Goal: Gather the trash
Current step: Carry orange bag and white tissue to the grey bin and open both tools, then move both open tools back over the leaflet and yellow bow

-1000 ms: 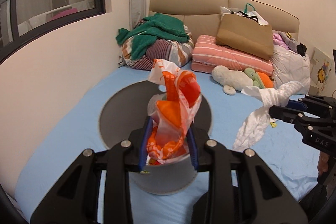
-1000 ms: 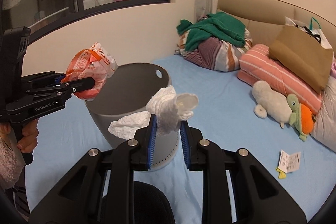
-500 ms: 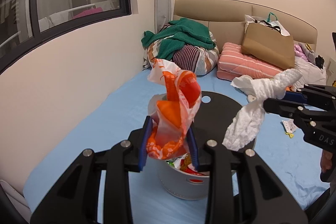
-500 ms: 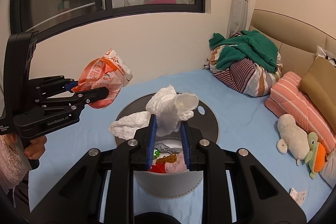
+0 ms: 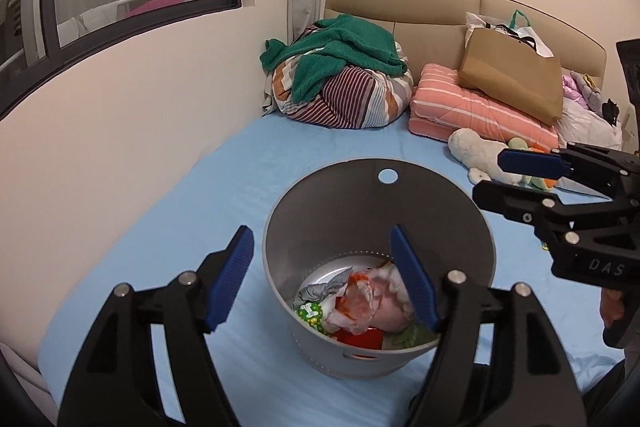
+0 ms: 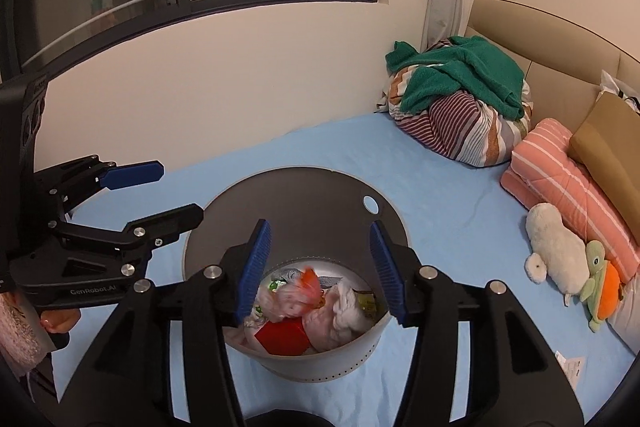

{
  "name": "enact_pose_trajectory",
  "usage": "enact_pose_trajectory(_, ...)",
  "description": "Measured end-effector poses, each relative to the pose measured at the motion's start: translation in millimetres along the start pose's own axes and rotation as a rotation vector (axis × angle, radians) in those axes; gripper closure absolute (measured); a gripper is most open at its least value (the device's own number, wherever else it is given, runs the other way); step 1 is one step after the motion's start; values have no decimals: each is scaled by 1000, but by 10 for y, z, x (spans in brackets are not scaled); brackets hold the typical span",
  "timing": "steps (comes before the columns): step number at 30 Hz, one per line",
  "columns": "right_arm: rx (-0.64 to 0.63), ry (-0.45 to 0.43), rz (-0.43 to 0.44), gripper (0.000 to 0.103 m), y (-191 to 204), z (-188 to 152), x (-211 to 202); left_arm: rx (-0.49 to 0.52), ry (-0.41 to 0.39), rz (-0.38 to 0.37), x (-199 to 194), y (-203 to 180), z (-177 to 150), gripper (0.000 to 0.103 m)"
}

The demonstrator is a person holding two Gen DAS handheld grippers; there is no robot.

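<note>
A grey round bin (image 5: 460,227) stands on the blue bed sheet. Over its mouth my left gripper (image 5: 324,267) hangs with its jaws opening and nothing between them. The orange and white plastic bag (image 5: 360,307) lies inside among other rubbish. In the right wrist view my right gripper (image 6: 320,259) also hovers above the bin (image 6: 300,173), jaws opening and empty. Below it lie the crumpled white tissue (image 6: 348,303), the orange bag (image 6: 308,279) and a red piece (image 6: 284,339). Each gripper shows in the other's view: the right gripper (image 5: 486,177) at the bin's right, the left gripper (image 6: 180,191) at its left.
At the bed's head lie a green towel on a striped bundle (image 5: 340,83), a pink striped pillow (image 5: 472,111), a brown paper bag (image 5: 512,75) and plush toys (image 6: 560,255). A paper slip (image 6: 570,367) lies on the sheet. The wall with its window runs along the left.
Both grippers moved over the bin and opened. The orange bag left the left gripper and the white tissue left the right one; both now lie in the bin.
</note>
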State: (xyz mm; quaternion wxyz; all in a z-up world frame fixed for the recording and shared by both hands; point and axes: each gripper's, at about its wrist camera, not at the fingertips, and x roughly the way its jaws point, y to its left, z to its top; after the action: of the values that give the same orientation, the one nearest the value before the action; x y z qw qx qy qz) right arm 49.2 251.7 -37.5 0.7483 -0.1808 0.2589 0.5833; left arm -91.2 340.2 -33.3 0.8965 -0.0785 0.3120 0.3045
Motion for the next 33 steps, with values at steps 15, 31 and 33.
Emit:
enact_pose_trajectory(15, 66, 17, -204, 54, -696, -576, -308, 83, 0, -54, 185, -649, 31, 32)
enact_pose_trajectory(31, 263, 50, -414, 54, -1919, -1398, -857, 212, 61, -220, 732, -2073, -13, 32)
enact_pose_trajectory(33, 281, 54, -438, 54, -2059, -1494, -913, 226, 67, -241, 788, -2251, -44, 32)
